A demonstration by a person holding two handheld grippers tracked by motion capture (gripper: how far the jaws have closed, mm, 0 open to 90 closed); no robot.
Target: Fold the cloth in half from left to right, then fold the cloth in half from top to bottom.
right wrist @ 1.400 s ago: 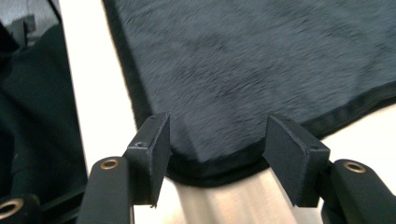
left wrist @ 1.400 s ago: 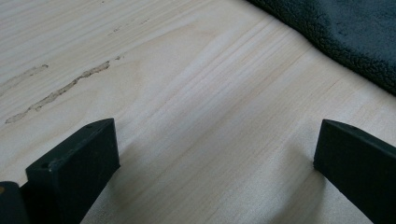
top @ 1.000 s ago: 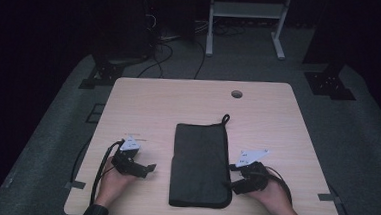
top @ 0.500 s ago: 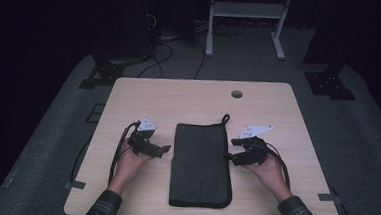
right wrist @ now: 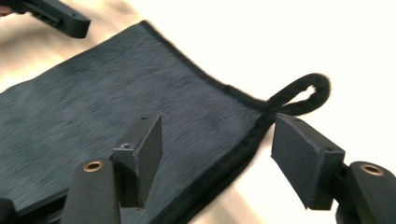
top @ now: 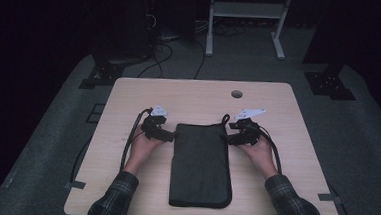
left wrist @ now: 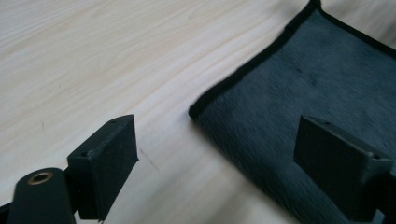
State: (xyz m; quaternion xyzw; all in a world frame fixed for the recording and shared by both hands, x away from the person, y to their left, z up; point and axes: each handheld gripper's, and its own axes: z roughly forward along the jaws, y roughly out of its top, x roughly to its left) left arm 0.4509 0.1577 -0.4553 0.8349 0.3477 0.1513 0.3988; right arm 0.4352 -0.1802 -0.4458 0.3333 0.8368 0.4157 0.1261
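Both tongs, left and right, had slid up from the lower frame to flank the far corners of the dark folded cloth at bench centre, jaws apart, the left's just narrowing, likely poised to pinch.

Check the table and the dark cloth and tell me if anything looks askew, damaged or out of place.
Nothing stands out. The dark grey folded fabric mat lies flat and roughly square to the light wooden table, its hanging loop intact at the far corner. The left gripper and right gripper flank its far corners, fingers open.
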